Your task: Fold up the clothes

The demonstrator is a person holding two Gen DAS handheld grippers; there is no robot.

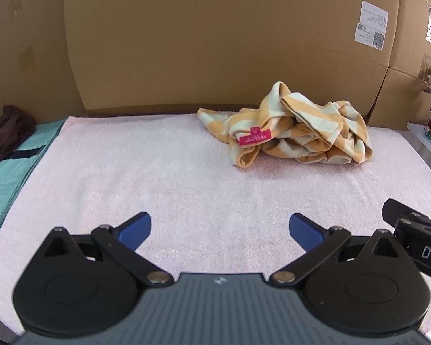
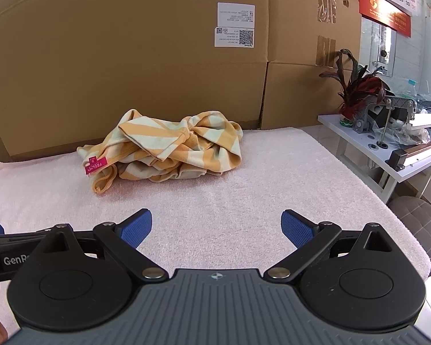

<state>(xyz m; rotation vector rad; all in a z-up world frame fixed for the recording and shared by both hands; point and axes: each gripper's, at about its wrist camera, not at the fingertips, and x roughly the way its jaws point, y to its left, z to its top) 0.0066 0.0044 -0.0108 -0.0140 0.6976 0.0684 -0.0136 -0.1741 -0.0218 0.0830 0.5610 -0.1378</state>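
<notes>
A crumpled garment with orange and pale green stripes (image 1: 298, 132) (image 2: 169, 149) lies in a heap at the far side of a pink towel (image 1: 163, 178) (image 2: 244, 184), close to the cardboard wall. A pink tag (image 1: 255, 137) (image 2: 95, 165) sticks out of its near left side. My left gripper (image 1: 219, 228) hovers open over the towel's near part, well short of the garment, with nothing between its blue pads. My right gripper (image 2: 217, 227) is open and empty too, near the front of the towel. Each gripper's edge shows in the other's view.
Tall cardboard boxes (image 1: 215, 43) (image 2: 129, 57) wall off the back. Teal cloth (image 1: 3, 178) and a dark brown garment (image 1: 5, 135) lie left of the towel. On the right stand a white shelf (image 2: 388, 158) with clutter, a red-leaved plant (image 2: 356, 86) and a grey stool (image 2: 419, 218).
</notes>
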